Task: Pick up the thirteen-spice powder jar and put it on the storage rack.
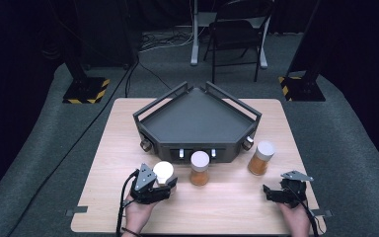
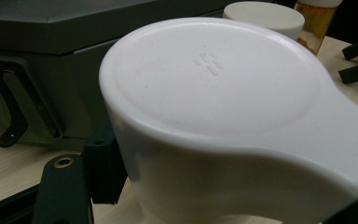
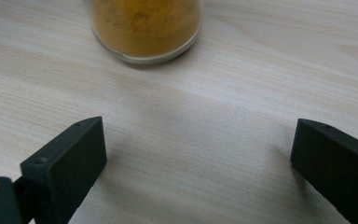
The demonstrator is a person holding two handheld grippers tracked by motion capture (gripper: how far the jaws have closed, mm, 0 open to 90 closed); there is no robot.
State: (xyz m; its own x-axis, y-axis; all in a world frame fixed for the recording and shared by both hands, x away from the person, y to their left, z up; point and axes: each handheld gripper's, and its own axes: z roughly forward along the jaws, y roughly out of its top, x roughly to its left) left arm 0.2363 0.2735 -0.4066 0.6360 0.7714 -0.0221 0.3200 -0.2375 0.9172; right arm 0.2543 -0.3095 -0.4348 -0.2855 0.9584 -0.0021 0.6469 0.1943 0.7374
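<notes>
At the wooden table's (image 1: 103,163) near left, our left gripper (image 1: 164,187) clasps the white-capped glass spice jar (image 1: 163,171), standing upright, cap skyward; our right gripper (image 1: 271,193) rests spread wide, unladen.

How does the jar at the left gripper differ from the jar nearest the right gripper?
The left jar sits between the left gripper's jaws; the right jar stands free, ahead of the open right gripper, untouched. The left jar stands nearer the person; the right jar stands close to the black tray's front corner. Both have white lids, and so does the middle jar.
</notes>
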